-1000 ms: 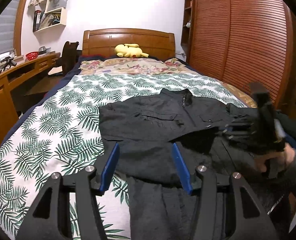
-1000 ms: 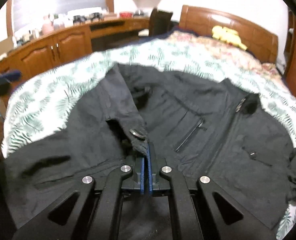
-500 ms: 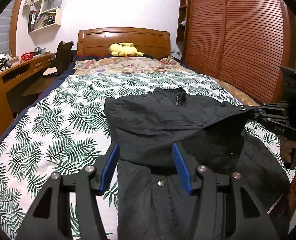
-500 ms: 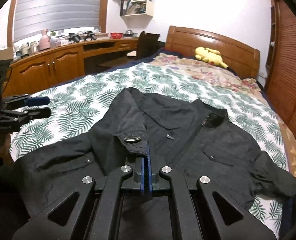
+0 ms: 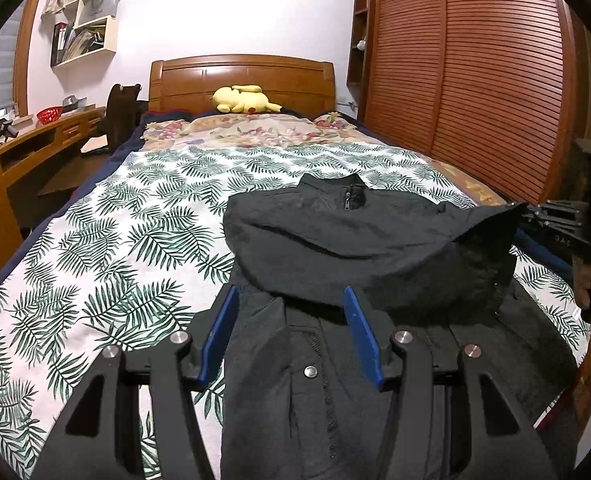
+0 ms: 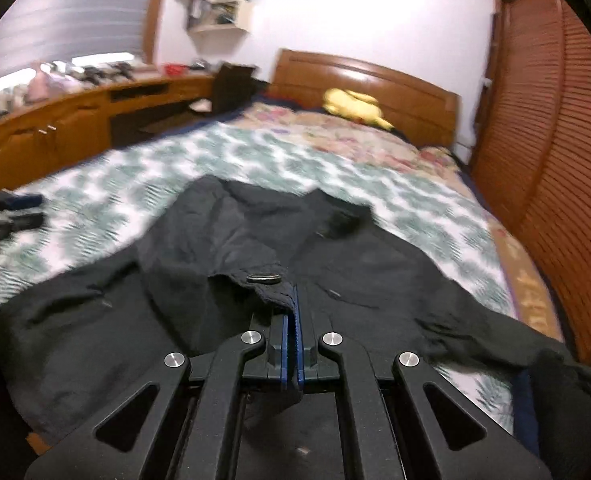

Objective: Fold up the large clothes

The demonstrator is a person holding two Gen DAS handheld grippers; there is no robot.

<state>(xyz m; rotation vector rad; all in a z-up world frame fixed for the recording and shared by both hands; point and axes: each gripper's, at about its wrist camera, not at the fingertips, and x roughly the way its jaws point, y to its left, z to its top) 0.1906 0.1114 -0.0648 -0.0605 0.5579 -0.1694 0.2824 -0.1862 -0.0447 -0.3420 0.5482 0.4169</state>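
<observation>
A jacket (image 6: 335, 264) cuff is being clamped by the right hand-held gripper (image 6: 293, 320); the left hand-held gripper (image 5: 291, 320) is being held apart, its bed (image 5: 95, 240) view partly blocked.

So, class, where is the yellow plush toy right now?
In the left wrist view, the yellow plush toy lies at the bed's far end, against the wooden headboard.

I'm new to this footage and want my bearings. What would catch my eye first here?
A black jacket spread on the palm-leaf bedspread dominates both views. The right gripper is shut on a flap of it, lifting the fabric, while the left gripper hangs open over the jacket's lower part. Further back, a yellow plush toy lies against the wooden headboard.
</observation>
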